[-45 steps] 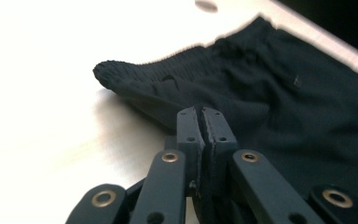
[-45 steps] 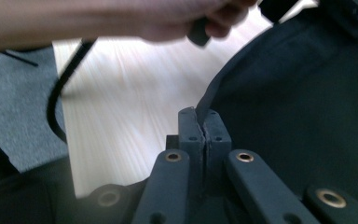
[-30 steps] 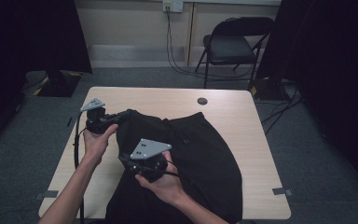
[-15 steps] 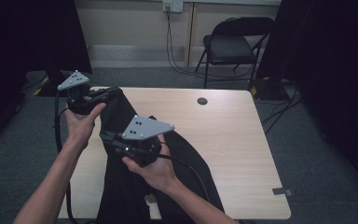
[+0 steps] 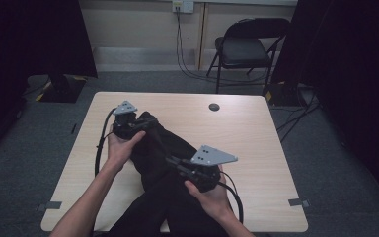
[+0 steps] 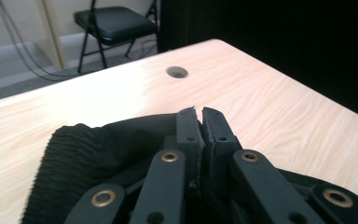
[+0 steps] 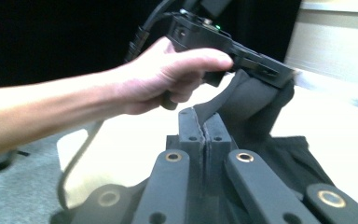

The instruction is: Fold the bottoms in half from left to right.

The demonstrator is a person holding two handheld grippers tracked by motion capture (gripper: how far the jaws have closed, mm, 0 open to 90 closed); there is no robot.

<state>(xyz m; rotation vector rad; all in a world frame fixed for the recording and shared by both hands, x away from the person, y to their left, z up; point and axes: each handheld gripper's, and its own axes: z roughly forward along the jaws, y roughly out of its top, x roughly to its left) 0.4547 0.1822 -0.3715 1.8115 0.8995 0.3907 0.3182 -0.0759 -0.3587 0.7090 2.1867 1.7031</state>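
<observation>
both my grippers came down toward the desk; left gripper and right gripper have jaws clamped on the black cloth.

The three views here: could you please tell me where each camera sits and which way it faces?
High view: above the person's side, facing forward and down on the table; both forearms, left gripper, right gripper.
Left gripper view: rides the left gripper, facing over the table toward the folding chair; closed jaws.
Right gripper view: rides the right gripper, facing the left hand.
All share the black garment.

Black garment's lower part beyond bottom edge.
</observation>
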